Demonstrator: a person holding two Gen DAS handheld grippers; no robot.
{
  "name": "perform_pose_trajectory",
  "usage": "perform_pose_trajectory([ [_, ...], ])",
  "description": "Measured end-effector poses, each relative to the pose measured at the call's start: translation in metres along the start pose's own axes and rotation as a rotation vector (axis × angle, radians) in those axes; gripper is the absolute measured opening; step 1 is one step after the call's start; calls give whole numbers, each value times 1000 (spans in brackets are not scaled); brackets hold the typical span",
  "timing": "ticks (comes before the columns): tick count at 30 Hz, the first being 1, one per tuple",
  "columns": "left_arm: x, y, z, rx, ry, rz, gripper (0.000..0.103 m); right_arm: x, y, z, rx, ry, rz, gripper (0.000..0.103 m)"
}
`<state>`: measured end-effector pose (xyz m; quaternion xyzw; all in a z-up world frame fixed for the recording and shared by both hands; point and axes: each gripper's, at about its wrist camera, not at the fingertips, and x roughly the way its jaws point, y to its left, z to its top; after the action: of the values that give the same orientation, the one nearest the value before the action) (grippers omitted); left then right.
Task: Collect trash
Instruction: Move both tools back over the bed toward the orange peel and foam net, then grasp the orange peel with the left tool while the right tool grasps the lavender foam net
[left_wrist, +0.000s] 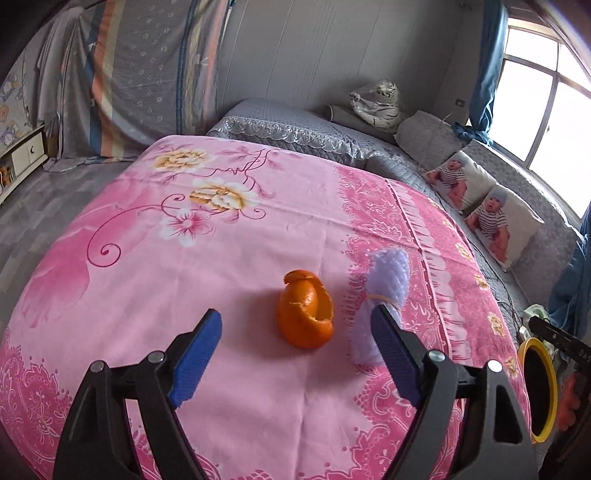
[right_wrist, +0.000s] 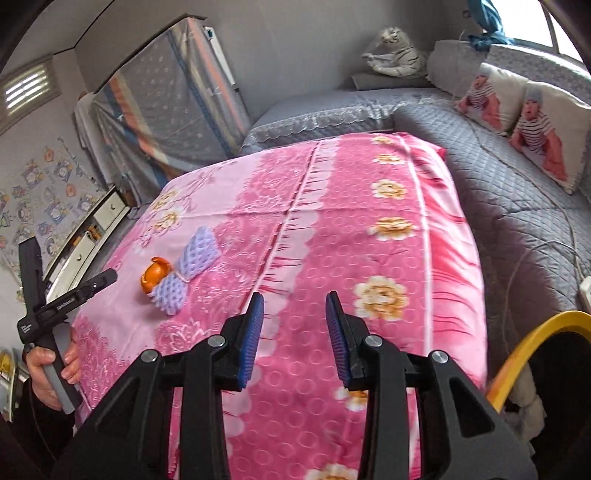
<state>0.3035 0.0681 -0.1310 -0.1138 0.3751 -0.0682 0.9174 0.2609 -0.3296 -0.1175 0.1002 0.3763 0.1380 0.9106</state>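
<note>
Orange peel (left_wrist: 305, 315) on pink cloth (left_wrist: 221, 280), touching sponge (left_wrist: 384, 291) on its right. Directly ahead of L claw (left_wrist: 295, 341): spread wide, empty, nearer. R claw (right_wrist: 294, 338) part-open, empty, off to peel's right.

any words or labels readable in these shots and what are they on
"DAS": white letters, cut off at the frame edge, on the black body of the right hand-held gripper.
White print on the left hand-held gripper's body: too blurred to read.
Nothing else carries readable text.
</note>
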Motion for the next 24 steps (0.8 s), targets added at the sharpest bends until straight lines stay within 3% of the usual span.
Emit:
perform_pose_trajectory([
  [5, 18, 12, 7, -66, 39, -46, 79, 33, 56, 0, -90, 49, 93, 34],
  [7, 27, 10, 10, -78, 50, -57, 79, 47, 75, -3, -128, 77, 130, 43],
  [9, 36, 12, 12, -105, 68, -74, 79, 61, 91, -6, -153, 103, 147, 44],
  [17, 55, 22, 15, -187, 94, -82, 79, 106, 136, -14, -217, 148, 149, 44],
  [24, 67, 25, 13, -207, 121, -107, 78, 133, 143, -13, -204, 184, 120, 44],
])
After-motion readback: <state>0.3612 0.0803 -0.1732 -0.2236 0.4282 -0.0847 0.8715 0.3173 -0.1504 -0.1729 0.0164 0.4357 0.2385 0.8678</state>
